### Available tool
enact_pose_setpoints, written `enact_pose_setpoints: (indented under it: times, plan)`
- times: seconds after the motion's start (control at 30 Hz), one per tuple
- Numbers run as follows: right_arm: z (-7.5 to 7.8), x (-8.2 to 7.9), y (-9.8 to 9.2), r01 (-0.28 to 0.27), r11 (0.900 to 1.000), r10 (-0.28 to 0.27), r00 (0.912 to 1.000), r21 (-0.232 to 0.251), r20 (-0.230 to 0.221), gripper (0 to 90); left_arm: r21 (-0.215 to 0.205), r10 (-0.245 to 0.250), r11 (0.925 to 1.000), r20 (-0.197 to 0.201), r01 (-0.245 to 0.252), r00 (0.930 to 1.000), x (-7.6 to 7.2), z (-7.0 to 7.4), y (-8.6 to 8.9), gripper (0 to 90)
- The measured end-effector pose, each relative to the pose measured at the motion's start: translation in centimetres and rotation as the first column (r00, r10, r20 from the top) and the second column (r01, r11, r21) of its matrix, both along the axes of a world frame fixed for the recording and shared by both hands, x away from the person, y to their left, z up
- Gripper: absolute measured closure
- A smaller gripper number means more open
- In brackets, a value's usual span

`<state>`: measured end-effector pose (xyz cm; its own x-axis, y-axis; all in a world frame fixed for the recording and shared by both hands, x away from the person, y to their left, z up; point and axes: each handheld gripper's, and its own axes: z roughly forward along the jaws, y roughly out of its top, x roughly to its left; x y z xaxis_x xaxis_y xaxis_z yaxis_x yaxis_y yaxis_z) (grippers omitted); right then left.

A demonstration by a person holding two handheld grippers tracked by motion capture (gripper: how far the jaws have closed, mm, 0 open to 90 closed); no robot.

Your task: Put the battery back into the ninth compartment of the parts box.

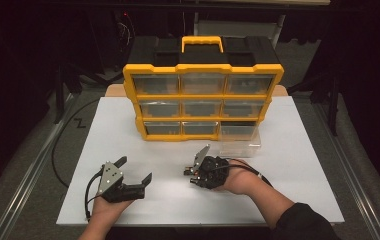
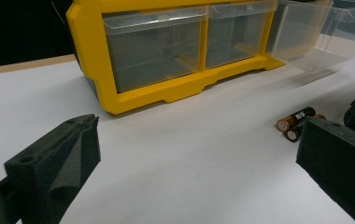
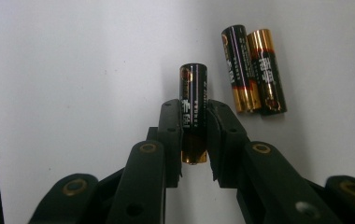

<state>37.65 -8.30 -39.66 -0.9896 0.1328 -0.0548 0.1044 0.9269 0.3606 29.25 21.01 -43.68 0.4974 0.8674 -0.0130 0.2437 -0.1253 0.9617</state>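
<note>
In the right gripper view my right gripper [image 3: 194,112] is shut on a black-and-gold AA battery [image 3: 193,88], which stands lengthwise between the pads just above the white table. Two more batteries [image 3: 252,70] lie side by side on the table just beyond it. The high view has this gripper [image 1: 190,172] pointing down at the table's middle, in front of the pulled-out clear drawer [image 1: 240,142]. My left gripper [image 1: 136,169] rests at the front left, open and holding nothing. Its own view shows the wide-apart jaws [image 2: 199,140], the two loose batteries [image 2: 297,120] and the open drawer [image 2: 306,37].
A yellow-framed organizer [image 1: 203,67] with three rows of clear drawers and a black top with a handle stands at the back of the white table board [image 1: 288,165]. Its bottom-right drawer is pulled out. Dark floor and cables surround the table.
</note>
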Motion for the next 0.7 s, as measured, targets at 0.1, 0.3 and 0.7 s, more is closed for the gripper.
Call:
enact_pose_setpoints:
  times: [0.1, 0.3, 0.7]
  plan:
    - [0.0, 0.0, -0.4, 0.023, 1.0, -0.023, 0.9996, 0.01, -0.014, 78.7, 0.001, -0.001, 1.0, 0.0, 0.001, 1.0, 0.0, 0.0, 0.0, 0.3]
    - [0.0, -0.1, -1.4, 0.029, 1.0, -0.029, 0.9995, 0.003, -0.012, 78.7, 0.0, -0.001, 1.0, 0.001, 0.001, 1.0, 0.0, 0.0, 0.0, 0.4]
    - [0.3, -0.5, -3.6, 0.055, 0.998, -0.055, 0.9983, 0.003, -0.018, 78.7, 0.007, -0.008, 0.9999, 0.002, 0.008, 1.0, -0.1, 0.0, -0.1, 0.4]
